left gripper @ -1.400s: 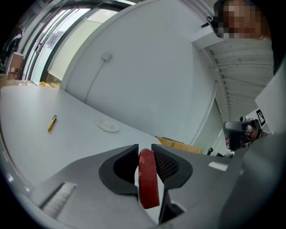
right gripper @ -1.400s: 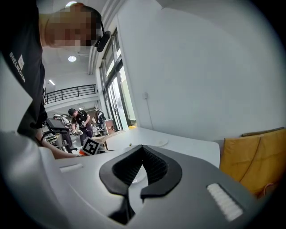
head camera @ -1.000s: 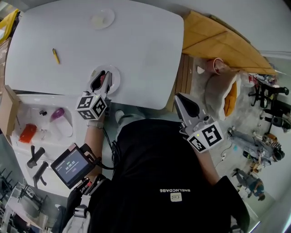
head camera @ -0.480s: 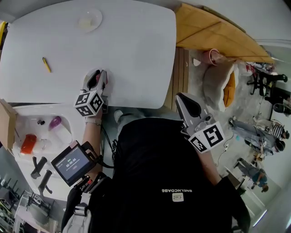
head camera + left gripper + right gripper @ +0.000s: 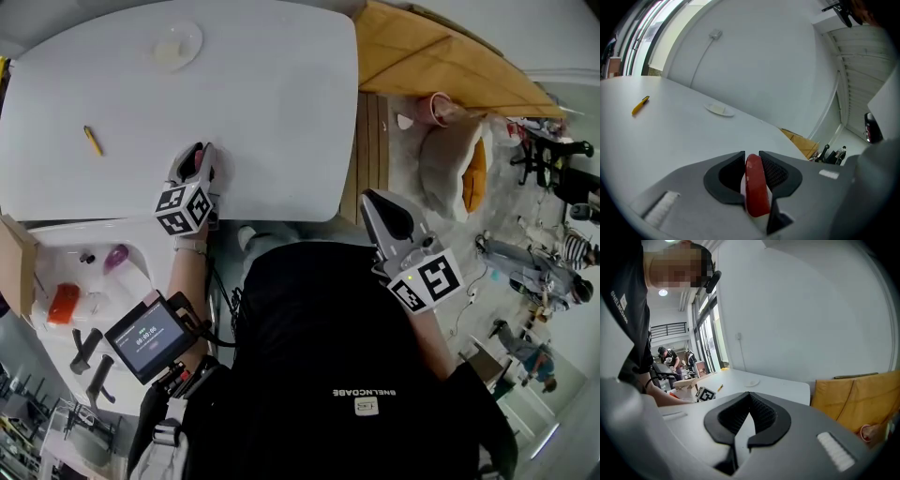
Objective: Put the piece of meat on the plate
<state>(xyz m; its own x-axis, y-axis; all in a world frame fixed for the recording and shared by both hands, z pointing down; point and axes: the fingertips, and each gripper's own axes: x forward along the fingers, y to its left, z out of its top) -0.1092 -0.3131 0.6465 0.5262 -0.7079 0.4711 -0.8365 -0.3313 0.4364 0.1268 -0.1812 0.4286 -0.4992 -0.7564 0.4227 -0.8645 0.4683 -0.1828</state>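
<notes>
Holding meat (image 5: 757,192) nipped in my left gripper (image 5: 751,158), right gripper (image 5: 749,398) closed and empty; best carried level to the plate (image 5: 719,109), lowered close, then released.

Two tools (image 5: 199,155) (image 5: 376,200), one meat piece (image 5: 756,187), one plate (image 5: 175,44), one pen (image 5: 92,140).

piece of meat (image 5: 756,187): glossy, smooth red, plastic-looking | left gripper (image 5: 751,158) shell: matt grey plastic | pads (image 5: 777,172): black, ribbed, matt | table (image 5: 670,136): smooth white, faint sheen | cardboard (image 5: 441,66): matt brown
</notes>
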